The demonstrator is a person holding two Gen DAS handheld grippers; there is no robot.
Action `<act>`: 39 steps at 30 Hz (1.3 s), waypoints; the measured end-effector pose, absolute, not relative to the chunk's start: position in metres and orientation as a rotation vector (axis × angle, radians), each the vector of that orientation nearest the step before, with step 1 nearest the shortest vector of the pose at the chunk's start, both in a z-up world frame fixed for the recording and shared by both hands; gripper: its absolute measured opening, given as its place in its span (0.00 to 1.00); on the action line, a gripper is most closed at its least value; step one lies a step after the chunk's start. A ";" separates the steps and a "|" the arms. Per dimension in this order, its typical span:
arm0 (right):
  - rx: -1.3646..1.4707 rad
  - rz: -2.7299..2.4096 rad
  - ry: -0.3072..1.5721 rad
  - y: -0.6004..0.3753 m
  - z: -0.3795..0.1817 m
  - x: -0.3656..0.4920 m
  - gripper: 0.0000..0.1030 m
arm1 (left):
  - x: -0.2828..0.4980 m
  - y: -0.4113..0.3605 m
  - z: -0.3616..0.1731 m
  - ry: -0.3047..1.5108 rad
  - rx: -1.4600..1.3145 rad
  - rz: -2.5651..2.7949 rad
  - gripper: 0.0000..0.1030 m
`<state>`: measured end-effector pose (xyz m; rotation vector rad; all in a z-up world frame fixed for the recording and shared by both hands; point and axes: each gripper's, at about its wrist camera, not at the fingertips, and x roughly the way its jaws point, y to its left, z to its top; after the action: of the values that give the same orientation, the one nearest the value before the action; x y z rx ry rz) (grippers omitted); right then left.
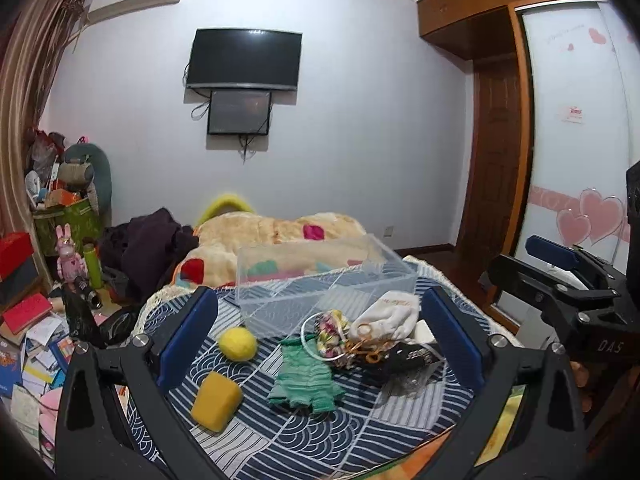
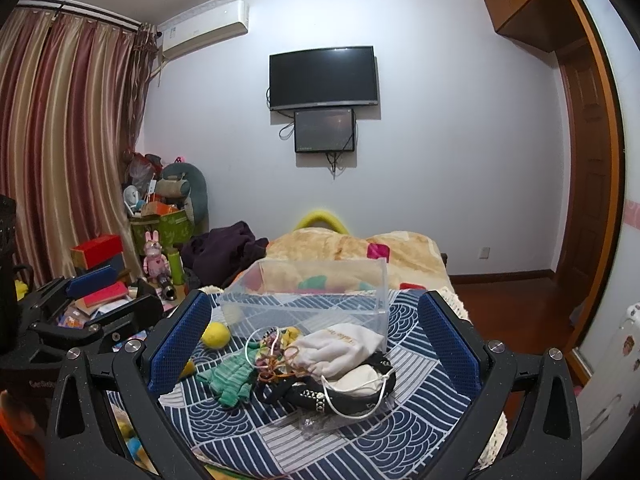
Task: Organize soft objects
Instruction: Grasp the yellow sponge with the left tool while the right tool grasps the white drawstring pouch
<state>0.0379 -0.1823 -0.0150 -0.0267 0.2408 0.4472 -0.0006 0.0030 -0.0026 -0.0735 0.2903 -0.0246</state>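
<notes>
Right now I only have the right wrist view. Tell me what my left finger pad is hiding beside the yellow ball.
Observer: A yellow sponge block. It lies on the quilt, nearer to us than the yellow ball and not touching it.
Operator: Report the left tool's state.
Observer: The left tool is open and holds nothing.
Operator: Say whether the sponge touches the green knit piece.
Observer: No. Bare quilt shows between the sponge and the green knit piece.
</notes>
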 end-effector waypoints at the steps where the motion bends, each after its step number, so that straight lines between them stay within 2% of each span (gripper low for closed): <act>1: -0.032 0.448 0.253 -0.182 -0.019 0.041 1.00 | 0.003 0.006 -0.007 0.305 -0.076 -0.014 1.00; 4: -0.043 0.451 0.292 -0.181 -0.030 0.052 1.00 | 0.014 0.015 -0.024 0.366 -0.080 0.001 1.00; 7: -0.039 0.450 0.355 -0.182 -0.044 0.068 0.99 | 0.023 0.023 -0.041 0.421 -0.086 0.008 0.88; 8: -0.038 0.450 0.372 -0.182 -0.048 0.072 0.95 | 0.027 0.025 -0.047 0.443 -0.087 0.010 0.82; 11: -0.052 0.443 0.421 -0.179 -0.060 0.084 0.86 | 0.039 0.034 -0.065 0.510 -0.099 0.034 0.77; 15: -0.066 0.445 0.471 -0.176 -0.069 0.100 0.82 | 0.048 0.050 -0.083 0.555 -0.119 0.075 0.76; 17: -0.065 0.444 0.495 -0.175 -0.072 0.109 0.77 | 0.053 0.060 -0.092 0.572 -0.131 0.130 0.75; 27: -0.052 0.460 0.588 -0.162 -0.085 0.148 0.76 | 0.076 0.082 -0.136 0.682 -0.152 0.230 0.75; 28: -0.055 0.457 0.605 -0.160 -0.090 0.152 0.76 | 0.078 0.083 -0.140 0.691 -0.161 0.226 0.73; 29: -0.055 0.462 0.620 -0.158 -0.093 0.154 0.74 | 0.079 0.084 -0.143 0.699 -0.165 0.220 0.67; 30: -0.053 0.473 0.636 -0.157 -0.096 0.156 0.72 | 0.081 0.084 -0.144 0.704 -0.168 0.213 0.60; 32: -0.051 0.486 0.656 -0.157 -0.099 0.156 0.57 | 0.082 0.085 -0.148 0.720 -0.180 0.183 0.50; 33: -0.049 0.495 0.661 -0.157 -0.099 0.155 0.53 | 0.082 0.084 -0.148 0.723 -0.183 0.174 0.47; 35: -0.050 0.516 0.674 -0.157 -0.100 0.155 0.30 | 0.080 0.082 -0.146 0.713 -0.180 0.161 0.44; 38: -0.051 0.514 0.678 -0.159 -0.102 0.153 0.12 | 0.076 0.077 -0.140 0.690 -0.181 0.122 0.42; 39: -0.034 0.511 0.674 -0.161 -0.101 0.154 0.09 | 0.074 0.073 -0.136 0.677 -0.169 0.117 0.42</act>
<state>0.1541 -0.1614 -0.1006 -0.0341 0.6741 0.5114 0.0736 0.0732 -0.1357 -0.1691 0.6774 0.1171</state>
